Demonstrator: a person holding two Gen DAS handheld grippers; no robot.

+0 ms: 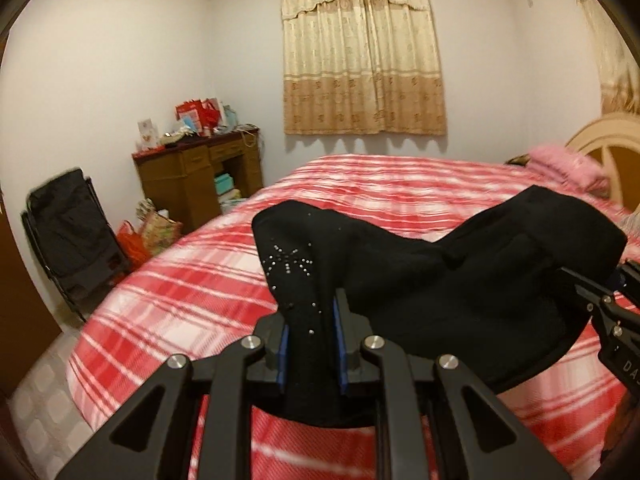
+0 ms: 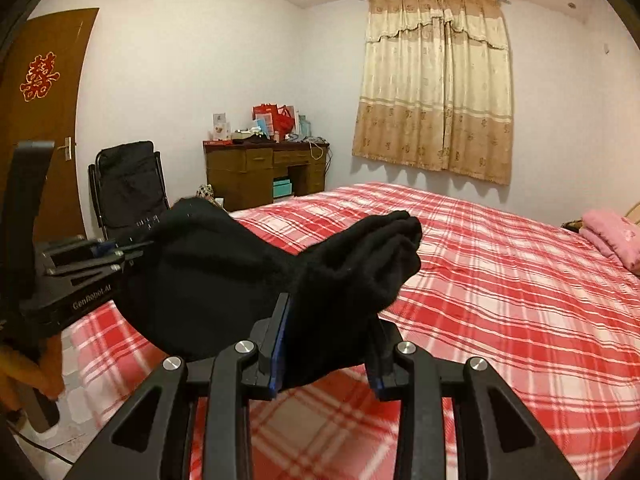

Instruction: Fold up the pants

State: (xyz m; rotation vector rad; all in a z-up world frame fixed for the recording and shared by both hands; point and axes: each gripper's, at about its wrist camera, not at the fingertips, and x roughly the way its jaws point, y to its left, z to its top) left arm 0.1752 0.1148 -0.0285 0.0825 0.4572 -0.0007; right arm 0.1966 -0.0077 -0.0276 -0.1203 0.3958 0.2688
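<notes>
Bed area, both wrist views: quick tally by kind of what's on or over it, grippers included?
Grippers: 2, left gripper and right gripper, both clamped on the pants
Black pants: 1, held above the bed
Pink folded cloth: 1
Total: 4

Left gripper [image 2: 132, 252] body, left edge of right wrist view: white lettering "GenRobot-AI", partly blurred. Door [image 2: 40, 120], upper left same view: red-gold double-happiness char 囍 [image 2: 39, 78]. Right gripper [image 1: 592, 288] body, lower right edge of left wrist view: white letters "DA" then cut off by frame. Cards/bags on desk [image 2: 264, 172], mid frame: print too small to read.
</notes>
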